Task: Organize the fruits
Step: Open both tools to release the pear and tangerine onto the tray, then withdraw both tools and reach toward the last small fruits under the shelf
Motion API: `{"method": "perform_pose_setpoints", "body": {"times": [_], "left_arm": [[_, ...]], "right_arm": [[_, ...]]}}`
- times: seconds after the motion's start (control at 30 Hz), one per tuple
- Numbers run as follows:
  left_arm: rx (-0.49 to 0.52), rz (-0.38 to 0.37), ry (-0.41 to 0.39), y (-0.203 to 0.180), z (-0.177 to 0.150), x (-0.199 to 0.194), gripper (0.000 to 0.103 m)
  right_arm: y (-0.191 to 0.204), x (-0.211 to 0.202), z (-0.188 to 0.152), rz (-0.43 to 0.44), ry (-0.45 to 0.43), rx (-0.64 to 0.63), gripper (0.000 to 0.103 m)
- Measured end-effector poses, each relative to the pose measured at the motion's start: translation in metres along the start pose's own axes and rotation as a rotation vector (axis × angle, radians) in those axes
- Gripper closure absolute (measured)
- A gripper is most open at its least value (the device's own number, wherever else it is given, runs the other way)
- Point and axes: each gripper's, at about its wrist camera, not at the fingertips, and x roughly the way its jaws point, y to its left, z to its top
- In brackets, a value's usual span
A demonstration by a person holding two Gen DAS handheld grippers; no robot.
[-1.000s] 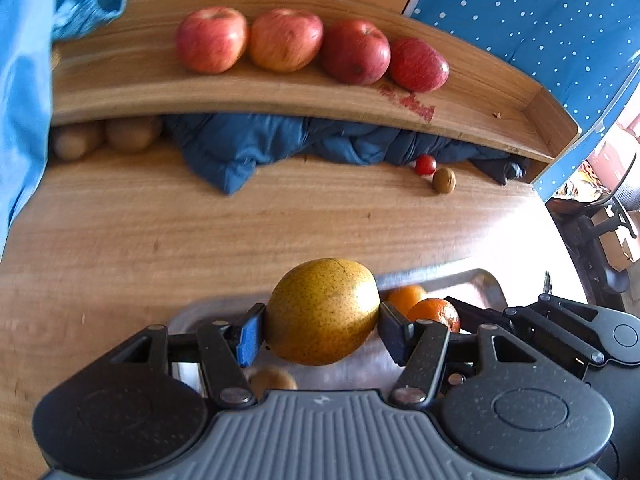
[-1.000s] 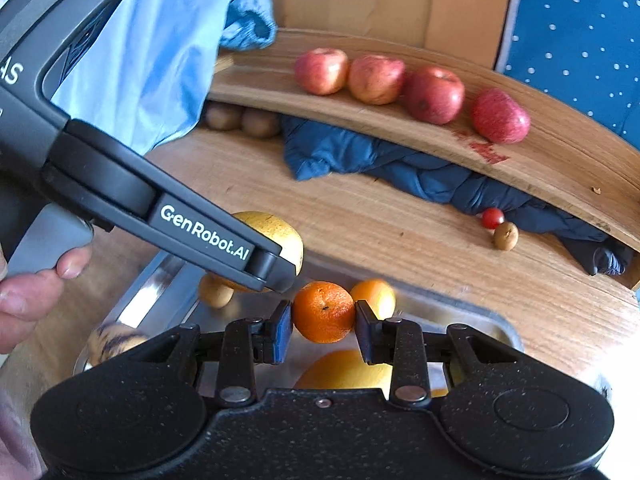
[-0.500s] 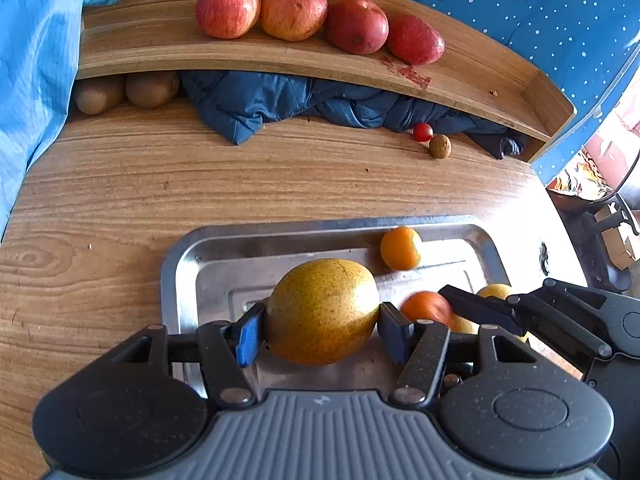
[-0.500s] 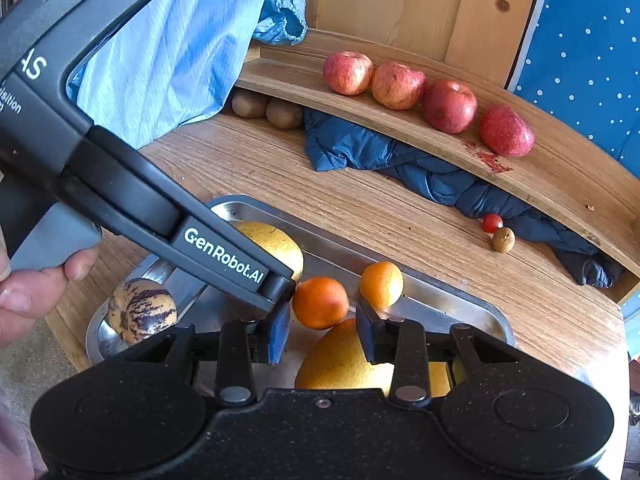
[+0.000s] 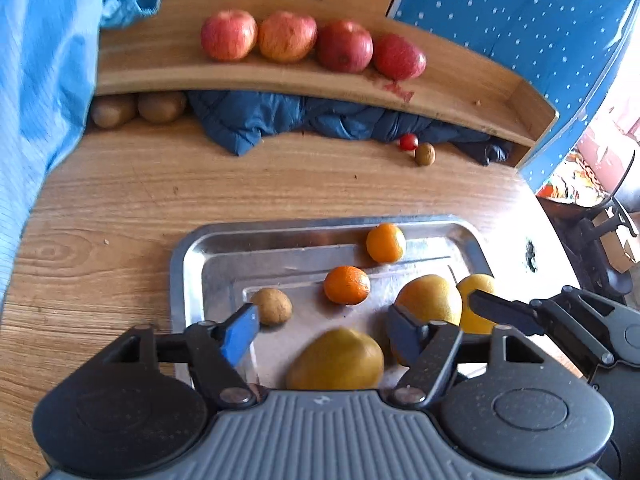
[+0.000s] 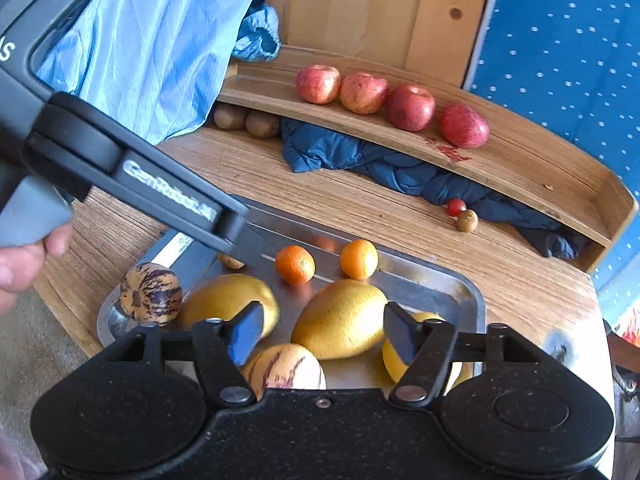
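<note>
My left gripper (image 5: pixel 320 316) hangs over the steel tray (image 5: pixel 280 226), its jaws opening. The yellow-brown pear (image 5: pixel 336 360) is blurred just below the blue pads, touched by neither. My right gripper (image 6: pixel 323 312) is also over the tray (image 6: pixel 440 276) with its jaws opening and nothing gripped. The orange (image 6: pixel 295 264) lies loose on the tray ahead of it, beside a second orange (image 6: pixel 359 259). A big yellow fruit (image 6: pixel 340 318) lies on the tray below the right fingers. Several red apples (image 5: pixel 288 36) line the wooden shelf.
The tray also holds two striped melons (image 6: pixel 151 294), a small brown fruit (image 5: pixel 272 306) and another yellow fruit (image 5: pixel 478 300). Two kiwis (image 5: pixel 160 106), a blue jacket (image 5: pixel 280 120), a cherry tomato (image 5: pixel 409 142) and a small brown fruit (image 5: pixel 425 154) lie under the shelf. A hand (image 6: pixel 24 264) holds the left tool.
Both grippers opened and drew back over the tray. The left let go of the pear, which dropped toward the tray. The right let go of the orange, which now lies on the tray.
</note>
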Motion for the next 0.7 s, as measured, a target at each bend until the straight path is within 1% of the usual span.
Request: {"method": "perform_pose_setpoints", "body": {"times": [0.03, 0.1, 0.2, 0.27, 0.33, 0.5, 0.57, 0.7], "left_arm": [[0.0, 0.005, -0.01, 0.0, -0.001, -0.004, 0.024], [-0.005, 0.02, -0.031, 0.001, -0.006, -0.013, 0.019], [-0.001, 0.045, -0.06, 0.005, -0.015, -0.027, 0.013], [0.012, 0.064, -0.065, 0.006, -0.023, -0.034, 0.009], [0.025, 0.078, -0.061, 0.007, -0.032, -0.04, 0.007], [0.06, 0.107, -0.03, 0.008, -0.054, -0.052, 0.001], [0.078, 0.115, -0.015, 0.007, -0.061, -0.055, 0.001], [0.106, 0.133, 0.026, 0.005, -0.074, -0.057, 0.001]], "right_arm": [[0.0, -0.004, -0.003, -0.002, -0.002, 0.011, 0.023], [0.001, -0.011, -0.009, -0.004, -0.004, 0.031, 0.018], [0.001, -0.019, -0.017, -0.002, 0.006, 0.069, 0.014], [0.0, -0.023, -0.021, 0.0, 0.013, 0.09, 0.012], [-0.001, -0.027, -0.024, 0.0, 0.02, 0.113, 0.005], [-0.003, -0.032, -0.029, 0.006, 0.049, 0.159, 0.002], [-0.004, -0.032, -0.031, 0.003, 0.067, 0.174, 0.002], [-0.006, -0.034, -0.034, 0.001, 0.077, 0.206, 0.001]]}}
